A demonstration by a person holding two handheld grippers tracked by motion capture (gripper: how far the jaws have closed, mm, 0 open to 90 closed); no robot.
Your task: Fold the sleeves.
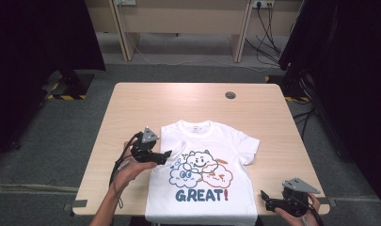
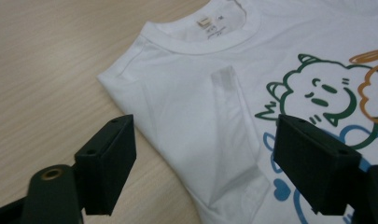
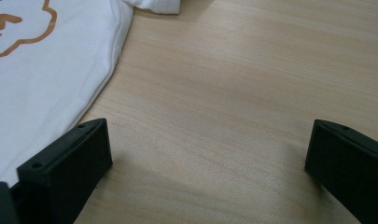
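Nearest the high camera, at the table's (image 1: pixel 131 101) near edge: right gripper (image 1: pixel 265 197), low on the right, jaws wide apart over bare wood, nothing between them, just beside the shirt's (image 1: pixel 202 197) hem edge. From the right gripper view, same gap, wood grain under it, white cloth (image 3: pixel 46 79) close by one jaw, orange print at the top corner. Left gripper (image 1: pixel 167 154) held in a hand (image 1: pixel 131 170) at the shirt's left side, tips pointing at the folded-in sleeve (image 2: pixel 233 140). Jaws apart here too, straddling the sleeve fold without pressing on it: one over wood, one over the printed chest. Shirt lying flat, face up, centred toward the near half of the table, collar (image 2: pixel 200 39) away from the person, hem hanging slightly over the near edge. Left sleeve tucked inward across the chest; right sleeve (image 1: pixel 249 143) folded in on its side. Print in the middle: three cartoon clouds in green, blue and orange, with "GREAT!" (image 1: pixel 202 195) under them. Round hole (image 1: pixel 230 95) in the tabletop, well beyond the collar.
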